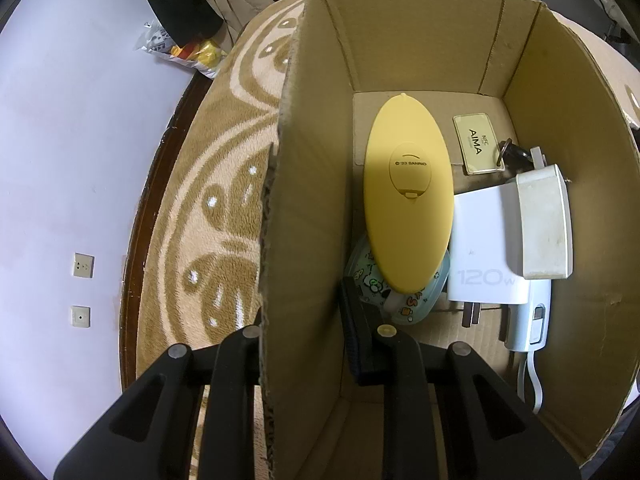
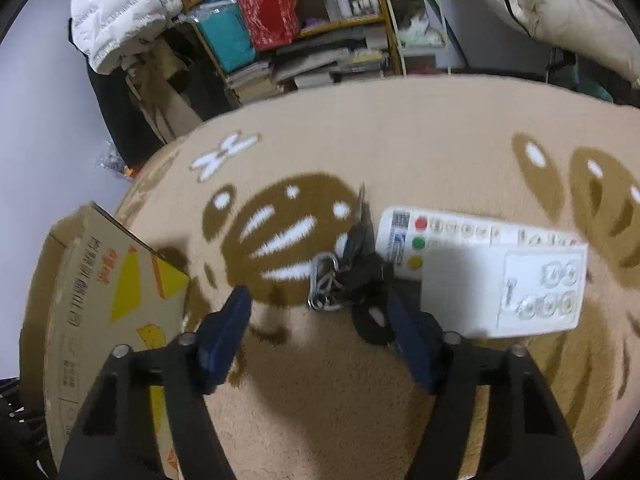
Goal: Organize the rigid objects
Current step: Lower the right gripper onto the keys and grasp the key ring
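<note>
My left claw (image 1: 304, 344) pinches the box (image 1: 420, 32) wall; my half-open, empty right claw (image 2: 320, 316) must centre on the keys (image 2: 352, 268) beside the box before squeezing.

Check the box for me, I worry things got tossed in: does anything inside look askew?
Yes. The yellow oval case lies tilted, its near end propped on a patterned clear pouch, not flat on the cardboard box floor. The beige plug sits stacked on the white charger.
</note>
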The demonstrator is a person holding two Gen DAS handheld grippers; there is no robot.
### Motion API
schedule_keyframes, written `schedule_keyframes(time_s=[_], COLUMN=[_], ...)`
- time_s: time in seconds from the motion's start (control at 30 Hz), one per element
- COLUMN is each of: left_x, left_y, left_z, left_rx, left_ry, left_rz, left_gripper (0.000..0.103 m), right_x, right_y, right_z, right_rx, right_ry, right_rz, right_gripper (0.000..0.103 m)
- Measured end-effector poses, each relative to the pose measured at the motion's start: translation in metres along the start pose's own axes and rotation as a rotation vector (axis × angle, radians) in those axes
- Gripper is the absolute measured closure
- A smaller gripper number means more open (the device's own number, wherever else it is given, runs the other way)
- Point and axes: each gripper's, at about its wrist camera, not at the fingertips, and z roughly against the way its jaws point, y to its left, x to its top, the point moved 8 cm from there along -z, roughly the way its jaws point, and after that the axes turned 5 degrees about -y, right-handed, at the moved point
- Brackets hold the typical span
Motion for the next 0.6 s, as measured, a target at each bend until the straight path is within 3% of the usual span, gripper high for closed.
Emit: schedule_keyframes(time_s=[0.17,0.3,0.37,0.53,0.6], left_x=[0.000,0.000,0.000,0.000,0.000], left_y=[-0.001,-0.001,-0.001,-0.001,-0.001], left_z=[-0.001,-0.001,-0.001,-0.002,-0.002], left_rx=[0.000,-0.001,0.000,0.000,0.003], left_ry=[0.000,0.001,0.000,0.000,0.001], left_rz=[-0.003,-0.003,-0.003,-0.003,-0.006], left_gripper=[0.081,0.081,0.081,0.081,0.081], right_x=[0.001,0.007,0.008,0.010,0.011], right_y=[-0.002,-0.002,-0.003,-0.007,-0.005], right_z=[-0.007,-0.014,-0.020,-0.023,-0.019], right_rx=[-0.007,0.002,-0.003,-0.025,-0.026], right_ry=[-0.006,-0.008,-0.003,-0.009,-0.025], right_rz=[-0.005,-0.018,-0.017,-0.008,0.007], right_gripper=[0.031,0.040,0.046,0.077,0.080])
